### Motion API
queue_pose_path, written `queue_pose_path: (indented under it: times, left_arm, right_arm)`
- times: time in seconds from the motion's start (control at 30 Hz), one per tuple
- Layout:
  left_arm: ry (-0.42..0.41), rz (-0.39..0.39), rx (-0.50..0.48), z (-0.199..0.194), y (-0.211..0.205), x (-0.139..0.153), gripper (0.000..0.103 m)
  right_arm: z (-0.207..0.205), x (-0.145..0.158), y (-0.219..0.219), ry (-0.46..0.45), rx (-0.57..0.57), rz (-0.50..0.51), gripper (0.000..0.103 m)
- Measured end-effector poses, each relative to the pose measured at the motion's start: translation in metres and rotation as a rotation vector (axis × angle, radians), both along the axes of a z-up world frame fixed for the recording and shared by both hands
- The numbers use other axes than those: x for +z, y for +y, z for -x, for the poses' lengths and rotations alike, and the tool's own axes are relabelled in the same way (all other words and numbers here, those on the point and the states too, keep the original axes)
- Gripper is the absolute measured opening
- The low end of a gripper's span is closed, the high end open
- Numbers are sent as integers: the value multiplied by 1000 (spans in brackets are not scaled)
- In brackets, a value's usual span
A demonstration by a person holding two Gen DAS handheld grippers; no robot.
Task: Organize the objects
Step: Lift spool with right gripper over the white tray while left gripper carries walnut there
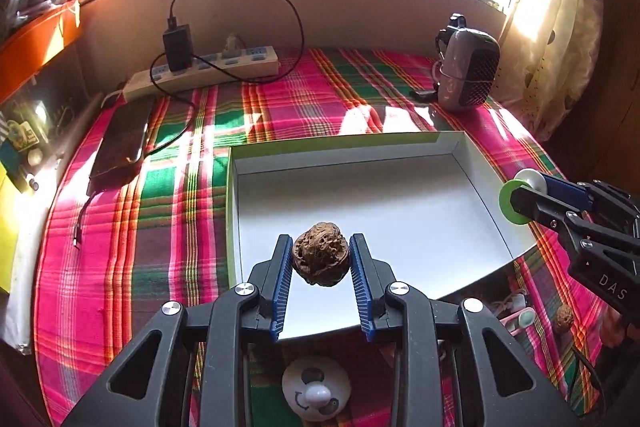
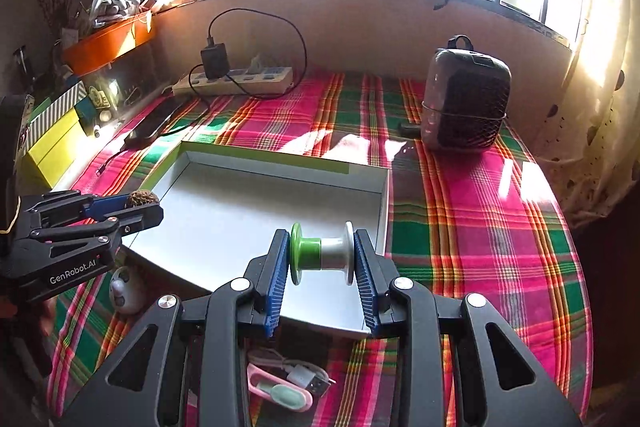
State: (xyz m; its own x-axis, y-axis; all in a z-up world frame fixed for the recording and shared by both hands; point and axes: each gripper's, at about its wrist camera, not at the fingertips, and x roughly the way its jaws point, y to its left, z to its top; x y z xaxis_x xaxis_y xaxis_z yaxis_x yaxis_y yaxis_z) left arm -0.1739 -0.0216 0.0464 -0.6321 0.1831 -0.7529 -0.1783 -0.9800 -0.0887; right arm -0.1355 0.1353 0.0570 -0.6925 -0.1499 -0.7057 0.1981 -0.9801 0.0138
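left gripper: we have it clamped on the walnut, pads on opposite sides, nut lifted clear over the near edge of the box.
right gripper: we hold the spool end to end, a pad on each flange. Probably so it can't roll out of the grip.
spool: half green, half white, axis lying across the jaws, hanging over the box's near right part.
box: shallow white tray with a green outer rim, open and with nothing in it. Looks like the drop target for both items.
both hands: tilted down toward the box floor, left one at the near left, right one at the near right, well apart. We judge both loads can go in without the grippers clashing.
left on cloth: second walnut, white round gadget, pink cable bundle, all on the plaid cloth near us, outside the box.
not ours: power strip, phone, small heater at the back.
next: lower and release inside the walls. Risk is the walnut rolling, so we'd set it low.
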Motion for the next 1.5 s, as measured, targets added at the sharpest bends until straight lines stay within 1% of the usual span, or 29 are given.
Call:
queue_pose_path:
  times: [0.23,0.3,0.43,0.6,0.7,1.07,1.5]
  left_arm:
    - [-30,11,1,33,6,-9,27]
    - [-38,25,-3,39,9,-13,27]
    - [-59,32,2,52,11,-21,27]
    - [-73,43,3,58,11,-28,27]
    - [-82,52,6,61,11,-32,27]
    - [-77,64,12,63,11,-32,27]
    - [-74,55,14,64,10,-32,27]
  right_arm:
    - [42,-20,-1,-64,-21,4,33]
    - [51,-25,-3,-76,-17,-6,33]
    - [66,-34,-5,-97,-22,-12,33]
    - [77,-40,-8,-107,-16,-25,33]
    - [81,-44,-10,-116,-15,-35,33]
    - [84,-45,-14,-94,-14,-56,33]
    - [84,-51,-15,-107,-35,-69,34]
